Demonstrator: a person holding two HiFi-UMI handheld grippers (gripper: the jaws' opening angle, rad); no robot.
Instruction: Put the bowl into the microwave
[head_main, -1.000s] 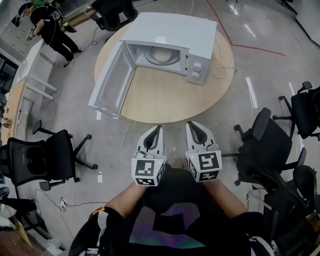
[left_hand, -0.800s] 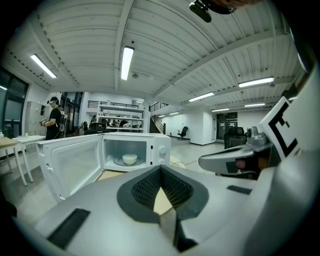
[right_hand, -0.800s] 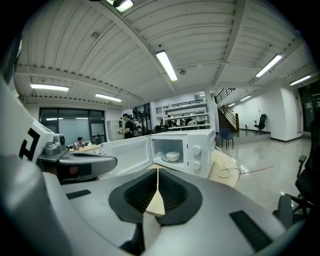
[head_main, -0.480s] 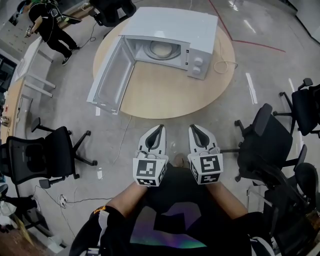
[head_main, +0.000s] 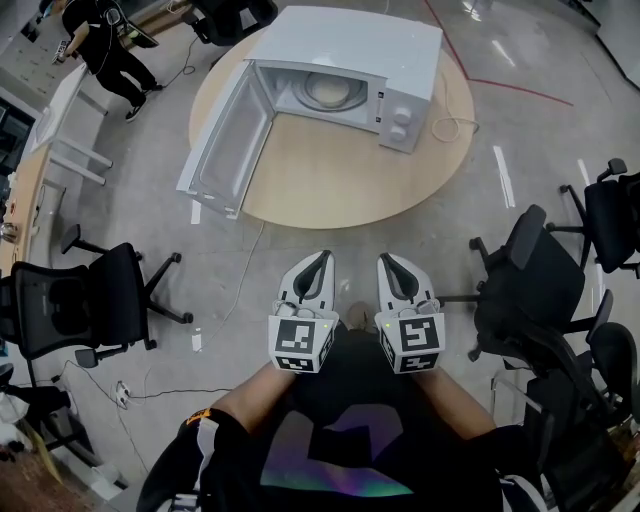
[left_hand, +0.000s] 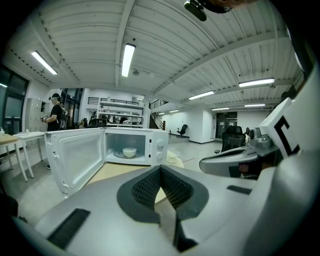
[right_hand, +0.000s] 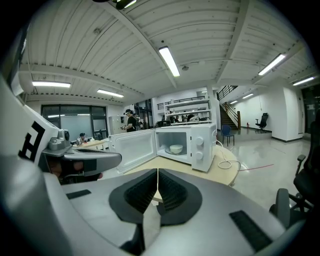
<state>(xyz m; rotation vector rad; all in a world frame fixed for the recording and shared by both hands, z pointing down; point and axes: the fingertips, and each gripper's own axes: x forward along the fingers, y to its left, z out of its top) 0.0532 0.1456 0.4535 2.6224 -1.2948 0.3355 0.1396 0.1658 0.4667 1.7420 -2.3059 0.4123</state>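
A white microwave (head_main: 345, 75) stands on a round wooden table (head_main: 330, 170) with its door (head_main: 225, 150) swung wide open to the left. A pale bowl (head_main: 327, 93) sits inside it on the turntable; the same bowl (left_hand: 129, 152) (right_hand: 175, 148) shows in both gripper views. My left gripper (head_main: 320, 257) and right gripper (head_main: 385, 260) are held side by side close to my body, well short of the table. Both are shut with nothing between the jaws.
Black office chairs stand at the left (head_main: 70, 310) and right (head_main: 530, 290). A white cable (head_main: 450, 125) lies on the table beside the microwave. A person (head_main: 100, 45) stands at the far left by a desk (head_main: 60, 130).
The view has shifted slightly, so the table and microwave sit a little higher in the head view. Both grippers stay shut and held together.
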